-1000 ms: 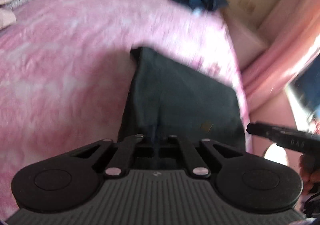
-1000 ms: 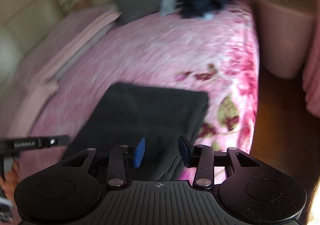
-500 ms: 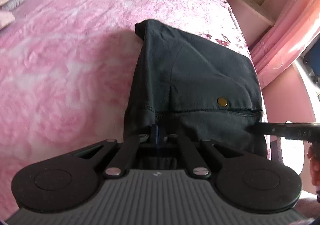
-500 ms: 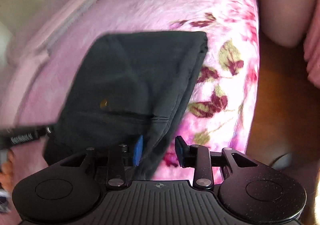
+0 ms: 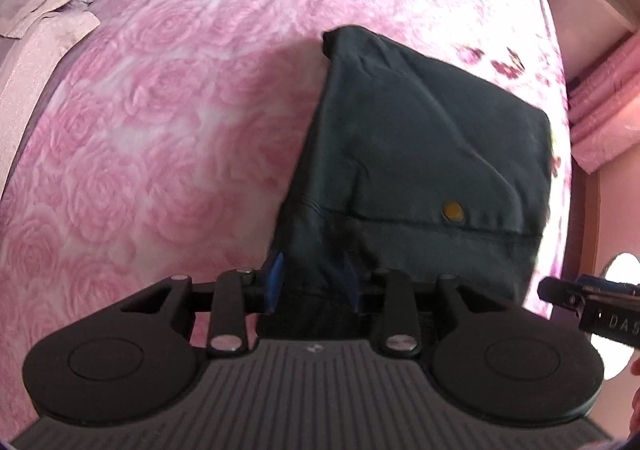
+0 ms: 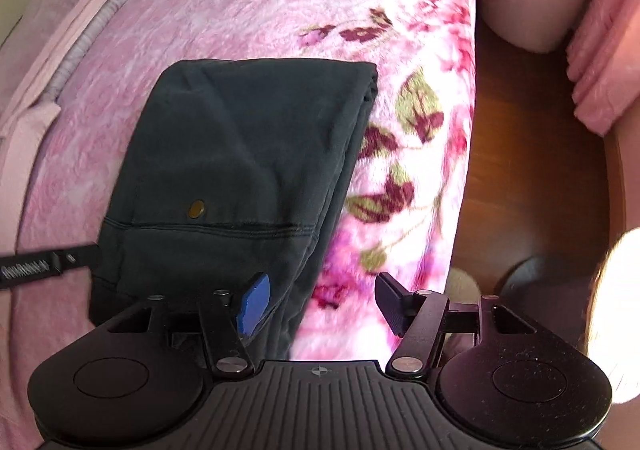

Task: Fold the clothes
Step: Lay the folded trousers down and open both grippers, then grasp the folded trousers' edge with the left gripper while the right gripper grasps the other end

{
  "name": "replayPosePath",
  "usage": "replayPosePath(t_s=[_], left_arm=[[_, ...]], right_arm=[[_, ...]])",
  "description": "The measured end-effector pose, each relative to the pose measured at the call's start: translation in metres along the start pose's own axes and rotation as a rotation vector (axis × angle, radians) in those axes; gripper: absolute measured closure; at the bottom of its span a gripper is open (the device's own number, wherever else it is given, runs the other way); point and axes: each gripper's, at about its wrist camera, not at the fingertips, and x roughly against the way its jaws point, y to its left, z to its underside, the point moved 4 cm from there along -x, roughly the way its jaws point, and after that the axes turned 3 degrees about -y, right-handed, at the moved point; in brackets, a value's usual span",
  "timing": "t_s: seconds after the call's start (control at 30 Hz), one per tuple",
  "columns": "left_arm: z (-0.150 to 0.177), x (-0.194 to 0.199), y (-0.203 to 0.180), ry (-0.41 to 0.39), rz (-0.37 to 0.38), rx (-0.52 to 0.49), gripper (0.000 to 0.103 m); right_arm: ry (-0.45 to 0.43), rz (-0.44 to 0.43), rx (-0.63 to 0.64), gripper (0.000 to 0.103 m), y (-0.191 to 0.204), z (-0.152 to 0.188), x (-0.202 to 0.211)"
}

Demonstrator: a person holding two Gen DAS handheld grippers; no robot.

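garment: a dark folded garment lay flat on the pink rose-patterned bedspread, near the bed's side edge, with a small brass snap above a stitched seam.
left gripper: the left gripper pointed steeply down at the garment's near edge; its fingers were parting, blue pads apart.
cloth at left fingers: the near left corner of the garment sat in the gap between the two pads; whether the cloth touched either pad could not be told.
right gripper: the right gripper stood over the garment's near right corner, fingers wide apart and opening.
cloth at right fingers: the garment's right edge ran just beside the blue left pad, then under it; the gap between the pads showed mostly flowered bedspread, with the cloth free of the far pad.
surroundings: brown wooden floor lay beside the bed, and pink pillows lay along the bed's far left side.
other view: each gripper's dark tip showed at the edge of the other's view.
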Motion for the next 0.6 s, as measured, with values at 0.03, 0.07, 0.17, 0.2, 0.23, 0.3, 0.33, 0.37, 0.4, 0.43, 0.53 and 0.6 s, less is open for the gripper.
replayPosePath(t_s=[0.03,0.07,0.17,0.2,0.23,0.3,0.33,0.37,0.4,0.43,0.53,0.6], left_arm=[[0.003,0.003,-0.001,0.003,-0.001,0.001,0.074],[0.005,0.006,-0.002,0.006,-0.002,0.003,0.074],[0.015,0.015,-0.004,0.015,-0.003,0.014,0.074],[0.019,0.019,-0.004,0.018,-0.003,0.018,0.074],[0.022,0.023,-0.004,0.021,-0.004,0.022,0.074],[0.029,0.032,-0.005,0.027,-0.002,0.027,0.073],[0.033,0.036,-0.006,0.030,0.000,0.029,0.073],[0.036,0.039,-0.007,0.032,0.001,0.029,0.073],[0.039,0.043,-0.008,0.034,0.002,0.030,0.073],[0.042,0.047,-0.009,0.036,0.004,0.030,0.073],[0.047,0.056,-0.012,0.036,0.008,0.031,0.073],[0.050,0.060,-0.014,0.039,0.008,0.030,0.073]], right_arm=[[0.003,-0.004,-0.009,0.041,-0.001,0.001,0.003],[0.006,-0.002,-0.008,0.041,-0.001,0.002,0.006],[0.018,0.004,-0.003,0.040,0.000,0.008,0.016],[0.020,0.006,-0.003,0.040,0.000,0.010,0.020],[0.026,0.009,0.001,0.040,0.001,0.013,0.023],[0.043,0.015,0.016,0.040,0.002,0.021,0.030],[0.053,0.018,0.024,0.040,0.003,0.025,0.033],[0.063,0.020,0.031,0.040,0.003,0.029,0.037],[0.069,0.020,0.035,0.040,0.004,0.032,0.040],[0.075,0.019,0.040,0.040,0.005,0.035,0.043],[0.092,0.015,0.051,0.040,0.008,0.043,0.051],[0.092,0.010,0.059,0.040,0.010,0.044,0.055]])
